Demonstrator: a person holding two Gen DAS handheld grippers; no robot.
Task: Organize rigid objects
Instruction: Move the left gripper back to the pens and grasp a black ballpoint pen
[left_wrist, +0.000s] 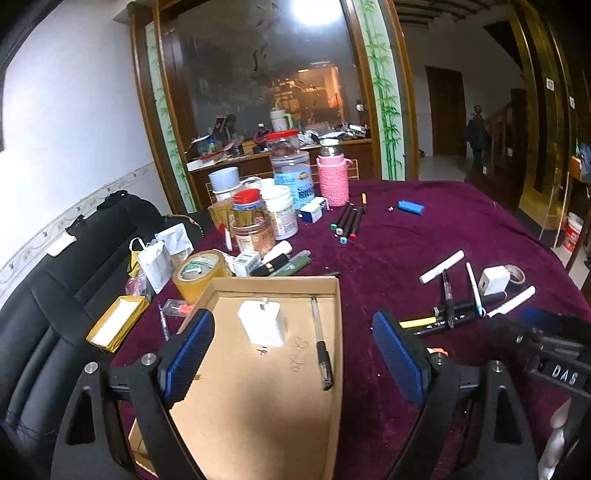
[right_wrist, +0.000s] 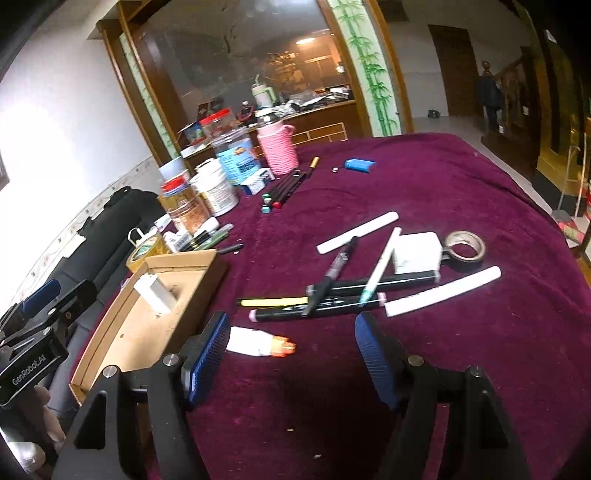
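With both the left tool (left_wrist: 293, 354) and right tool (right_wrist: 290, 354) released and empty, the crossed markers (right_wrist: 332, 295) at frame centre could scatter if one is nudged.

both grippers, left gripper (left_wrist: 293, 354) and right gripper (right_wrist: 291, 354), have black angular frames with triangular cutouts, silver round screws behind the fingers, and ribbed blue pads (left_wrist: 188, 358) lining each finger.
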